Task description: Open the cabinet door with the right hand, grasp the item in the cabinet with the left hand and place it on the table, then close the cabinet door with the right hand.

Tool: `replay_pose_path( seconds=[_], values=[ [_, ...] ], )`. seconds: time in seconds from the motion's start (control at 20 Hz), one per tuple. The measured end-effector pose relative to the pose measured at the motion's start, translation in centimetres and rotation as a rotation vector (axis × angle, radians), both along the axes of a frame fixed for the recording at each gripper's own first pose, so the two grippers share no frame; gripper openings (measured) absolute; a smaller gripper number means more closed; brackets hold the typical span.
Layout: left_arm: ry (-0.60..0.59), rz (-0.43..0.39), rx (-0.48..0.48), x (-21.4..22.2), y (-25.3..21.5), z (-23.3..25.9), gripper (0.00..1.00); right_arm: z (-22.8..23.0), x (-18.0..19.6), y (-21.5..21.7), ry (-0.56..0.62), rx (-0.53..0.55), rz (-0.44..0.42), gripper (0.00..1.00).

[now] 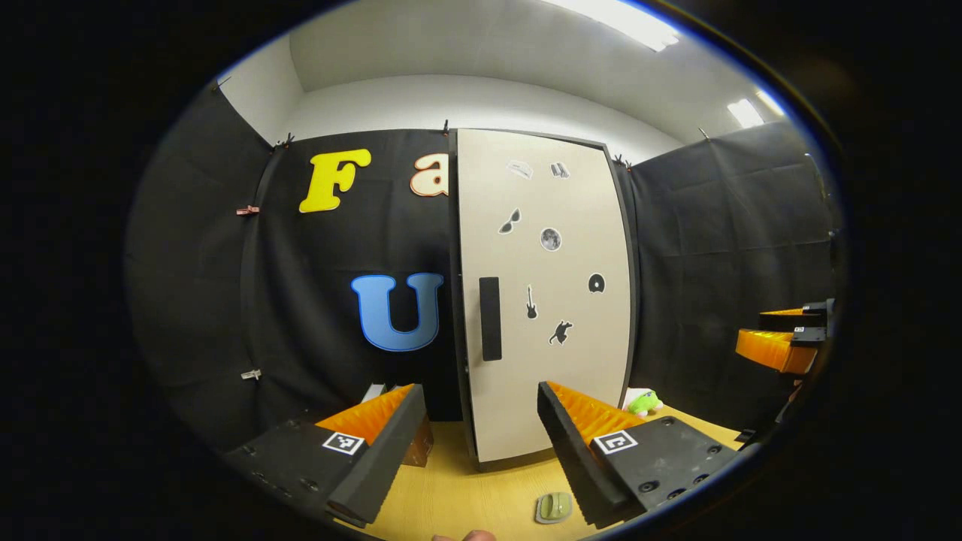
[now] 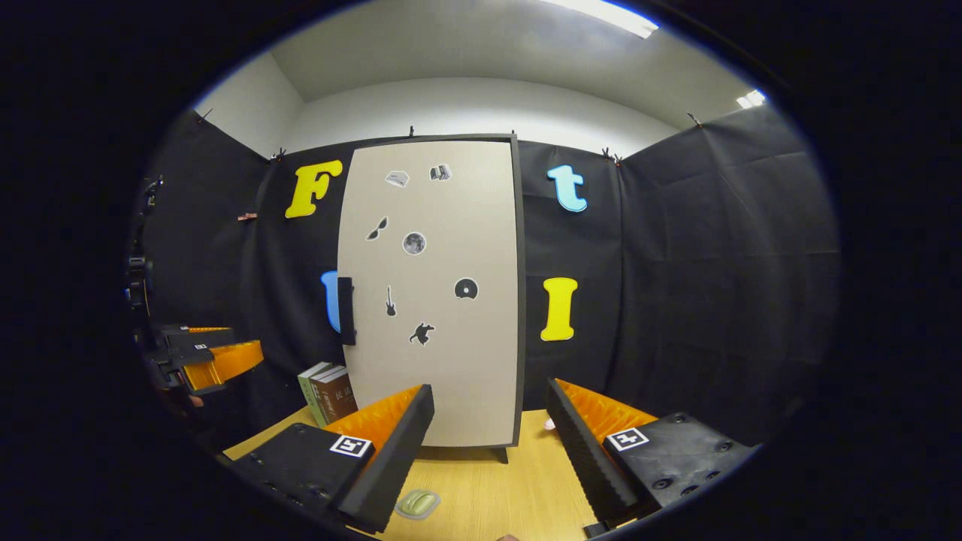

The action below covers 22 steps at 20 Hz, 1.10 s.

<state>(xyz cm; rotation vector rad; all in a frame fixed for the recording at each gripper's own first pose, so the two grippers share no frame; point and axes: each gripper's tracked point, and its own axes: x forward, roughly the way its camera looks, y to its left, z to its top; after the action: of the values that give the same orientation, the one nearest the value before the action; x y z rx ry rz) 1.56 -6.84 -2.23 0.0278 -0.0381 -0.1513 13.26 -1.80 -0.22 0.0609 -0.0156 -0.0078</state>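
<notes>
Cabinet door (image 2: pixel 432 293): standing closed, handle (image 2: pixel 346 310) at its left edge.
Left gripper (image 1: pixel 481 443): hovering over the surface (image 1: pixel 458 488), fingers spread, holding nothing.
Right gripper (image 2: pixel 488 443): facing the door, fingers spread.

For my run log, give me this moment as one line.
stage: before opening | cabinet door: closed | handle: untouched | left gripper: open, empty | right gripper: open, empty, short of the door | table: small green item

Shut beige cabinet door (image 2: pixel 432 300), black handle (image 2: pixel 346 310) at its left edge, upright on table.
</notes>
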Motion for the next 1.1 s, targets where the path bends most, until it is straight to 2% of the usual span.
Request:
replay_pose_path(
  seconds=[1.1],
  values=[
    [-0.006, 0.031, 0.000, -1.1, 0.6, 0.6, 0.95, 0.5, 0.4, 0.7, -0.018, 0.001, 0.033, 0.97]
  ],
)
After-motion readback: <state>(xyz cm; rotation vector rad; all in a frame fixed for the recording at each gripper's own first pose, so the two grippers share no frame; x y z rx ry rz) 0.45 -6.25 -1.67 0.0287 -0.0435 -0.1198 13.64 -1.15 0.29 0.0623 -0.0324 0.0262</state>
